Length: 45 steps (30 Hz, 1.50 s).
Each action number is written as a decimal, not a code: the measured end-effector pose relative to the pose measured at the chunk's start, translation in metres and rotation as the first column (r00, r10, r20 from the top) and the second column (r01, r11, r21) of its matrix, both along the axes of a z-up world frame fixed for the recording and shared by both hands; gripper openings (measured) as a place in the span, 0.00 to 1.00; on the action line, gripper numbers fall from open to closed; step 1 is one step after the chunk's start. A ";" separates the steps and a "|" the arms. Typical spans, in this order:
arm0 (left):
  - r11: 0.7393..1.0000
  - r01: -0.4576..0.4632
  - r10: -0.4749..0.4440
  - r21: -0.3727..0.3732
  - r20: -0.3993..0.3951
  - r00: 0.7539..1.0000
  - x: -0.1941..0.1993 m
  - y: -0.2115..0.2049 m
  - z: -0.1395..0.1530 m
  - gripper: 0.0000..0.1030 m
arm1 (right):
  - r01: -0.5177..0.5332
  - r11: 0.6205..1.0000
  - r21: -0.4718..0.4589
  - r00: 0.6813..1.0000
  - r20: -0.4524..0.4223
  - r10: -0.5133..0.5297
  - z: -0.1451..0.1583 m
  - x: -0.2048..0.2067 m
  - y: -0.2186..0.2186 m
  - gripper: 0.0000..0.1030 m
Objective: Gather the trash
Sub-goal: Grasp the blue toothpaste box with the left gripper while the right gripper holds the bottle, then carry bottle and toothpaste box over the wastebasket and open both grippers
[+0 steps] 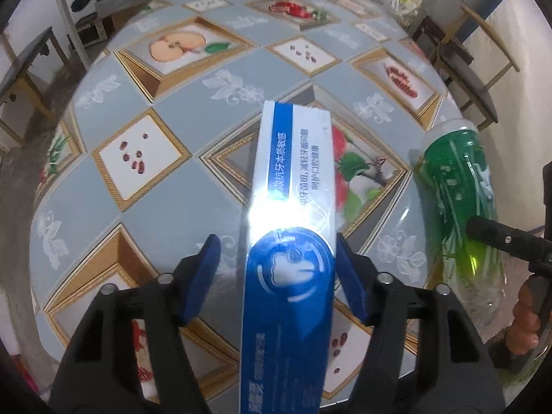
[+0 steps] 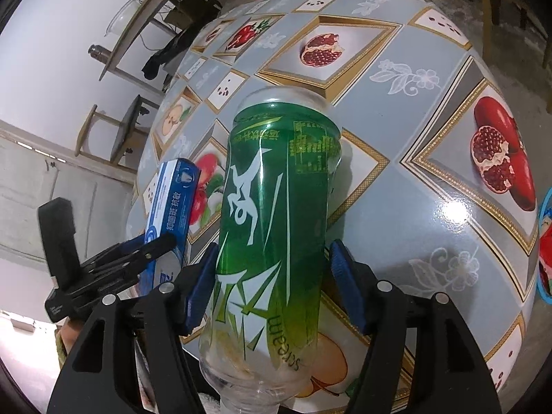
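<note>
Clamped lengthwise between the left gripper pads, low centre of the frame, the box hangs over the table, while the right gripper likewise squeezes the bottle, seemingly both lifted for binning.

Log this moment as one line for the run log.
left gripper: shut on blue-white toothpaste box | right gripper: shut on green-labelled plastic bottle | over fruit-print table

"scream" on green bottle label; blurred Chinese, perhaps "抗敏", on blue toothpaste box.
</note>
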<state>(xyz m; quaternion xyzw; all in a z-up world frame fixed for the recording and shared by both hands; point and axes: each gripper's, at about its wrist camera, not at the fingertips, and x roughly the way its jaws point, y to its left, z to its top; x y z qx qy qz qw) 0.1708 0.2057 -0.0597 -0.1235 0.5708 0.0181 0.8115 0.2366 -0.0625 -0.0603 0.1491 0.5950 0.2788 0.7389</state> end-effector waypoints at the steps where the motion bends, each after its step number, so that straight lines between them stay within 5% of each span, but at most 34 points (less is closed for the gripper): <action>1: 1.000 0.003 -0.003 0.002 0.005 1.000 0.001 0.000 0.001 0.58 | 0.003 1.000 0.001 1.000 -0.001 -0.003 0.000 0.001 0.000 0.61; 7: 1.000 0.018 -0.018 0.001 -0.009 1.000 0.011 0.002 0.000 0.44 | 0.007 1.000 0.021 0.999 -0.033 -0.007 -0.005 0.006 0.001 0.61; 11: 1.000 0.004 -0.003 -0.031 0.018 1.000 0.006 0.003 0.001 0.43 | 0.007 0.999 0.050 0.998 -0.060 -0.004 -0.012 0.008 0.002 0.56; 20: 0.998 -0.024 0.034 -0.050 0.195 0.980 -0.026 -0.001 0.039 0.43 | 0.013 0.997 0.077 1.000 0.008 -0.013 0.004 -0.002 -0.007 0.55; 31: 0.998 0.000 0.024 -0.065 0.370 0.929 -0.057 -0.028 0.082 0.43 | 0.058 0.987 0.152 0.993 0.090 -0.072 0.035 -0.022 -0.041 0.55; 39: 0.990 0.096 -0.044 -0.104 0.420 0.906 -0.052 -0.066 0.098 0.43 | 0.138 0.971 0.196 0.982 0.101 -0.160 0.044 -0.043 -0.078 0.55; 45: 0.964 0.242 -0.174 -0.108 0.430 0.886 -0.028 -0.129 0.106 0.43 | 0.276 0.930 0.242 0.945 0.110 -0.309 0.053 -0.060 -0.149 0.55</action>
